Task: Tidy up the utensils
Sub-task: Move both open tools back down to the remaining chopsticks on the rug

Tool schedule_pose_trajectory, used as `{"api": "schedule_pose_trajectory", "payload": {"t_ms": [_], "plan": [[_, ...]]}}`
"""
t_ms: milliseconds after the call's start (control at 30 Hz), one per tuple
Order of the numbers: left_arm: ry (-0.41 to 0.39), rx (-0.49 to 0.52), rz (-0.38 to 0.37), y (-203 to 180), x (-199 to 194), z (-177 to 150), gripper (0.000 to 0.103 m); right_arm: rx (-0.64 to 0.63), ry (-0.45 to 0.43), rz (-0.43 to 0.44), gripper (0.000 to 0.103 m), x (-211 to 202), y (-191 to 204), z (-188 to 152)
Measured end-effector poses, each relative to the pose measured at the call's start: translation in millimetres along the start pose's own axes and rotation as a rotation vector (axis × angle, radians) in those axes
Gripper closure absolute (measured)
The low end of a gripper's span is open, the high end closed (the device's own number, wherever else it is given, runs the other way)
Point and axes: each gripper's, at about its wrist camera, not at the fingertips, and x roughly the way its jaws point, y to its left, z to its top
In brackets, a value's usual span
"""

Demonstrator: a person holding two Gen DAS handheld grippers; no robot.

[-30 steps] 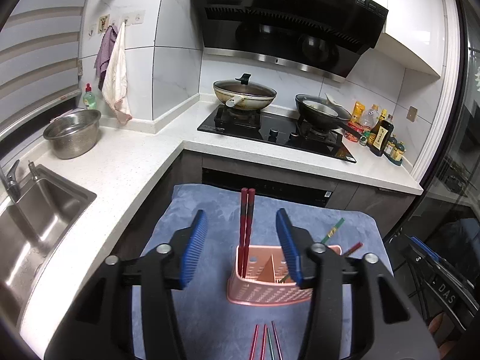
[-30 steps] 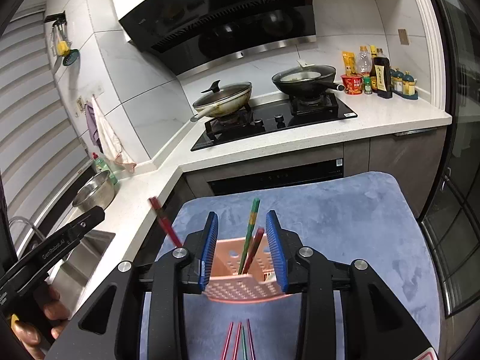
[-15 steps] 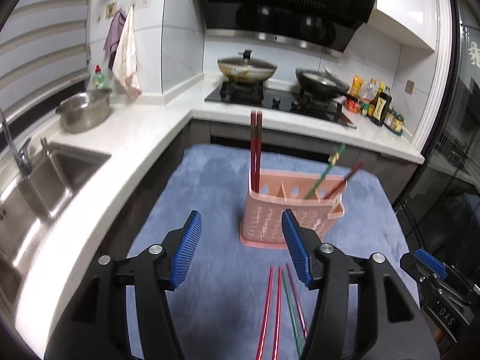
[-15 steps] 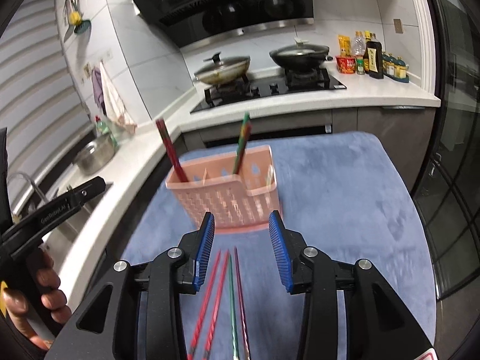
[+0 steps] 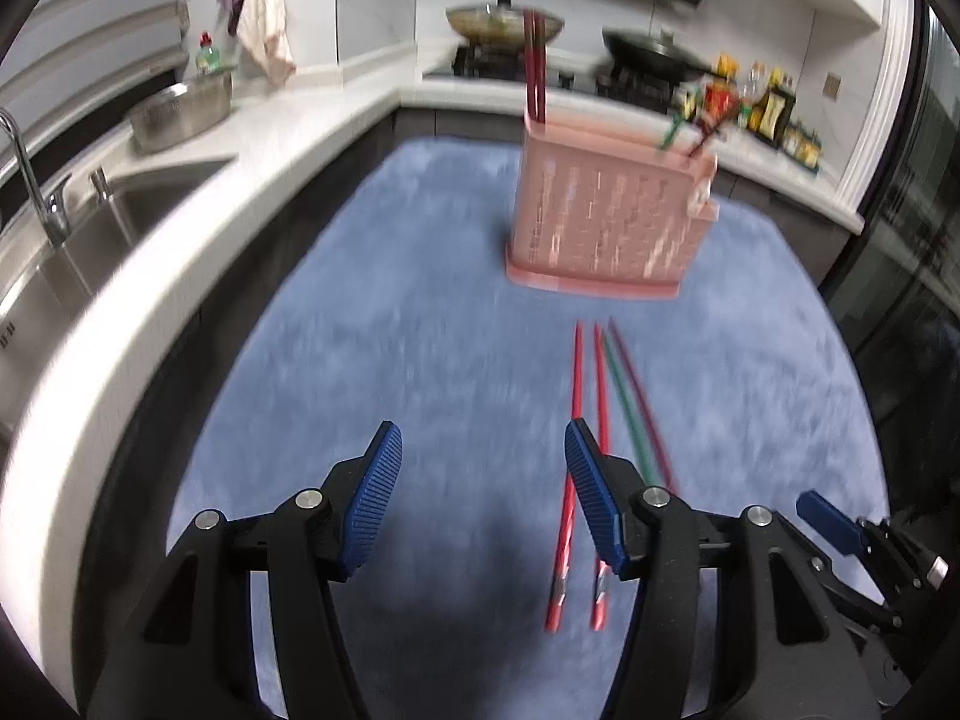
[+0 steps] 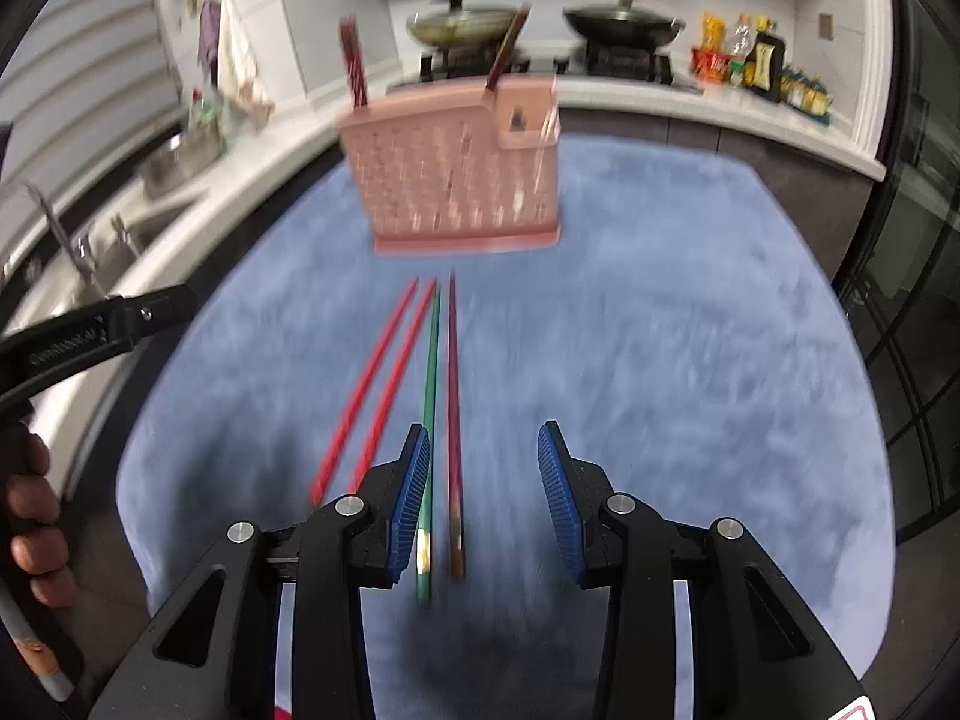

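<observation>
On the blue mat (image 6: 690,330), four loose chopsticks (image 6: 441,396) lie side by side at six o'clock of the pink holder (image 6: 456,180). Both the left gripper (image 5: 480,504) and right gripper (image 6: 483,498) are spread and empty. One stick should be singled out, straddled squarely, and pinched near its thick end.

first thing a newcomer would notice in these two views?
Probably the pink utensil basket standing on the blue mat, with a few chopsticks already upright in it. Next, the four loose chopsticks lying on the mat in front of it: two red chopsticks, a green chopstick and a dark red chopstick. The right claw is open above them.
</observation>
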Motion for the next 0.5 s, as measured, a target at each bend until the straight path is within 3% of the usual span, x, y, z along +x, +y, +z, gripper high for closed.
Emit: {"api": "schedule_pose_trajectory", "payload": {"t_ms": [267, 500], "plan": [[0.080, 0.018, 0.002, -5, 20, -41, 0.049, -0.024, 0.078, -0.023, 0.070, 27, 6, -34], [0.107, 0.039, -0.007, -9, 27, -56, 0.049, -0.025, 0.109, -0.021, 0.083, 40, 7, -44]]}}
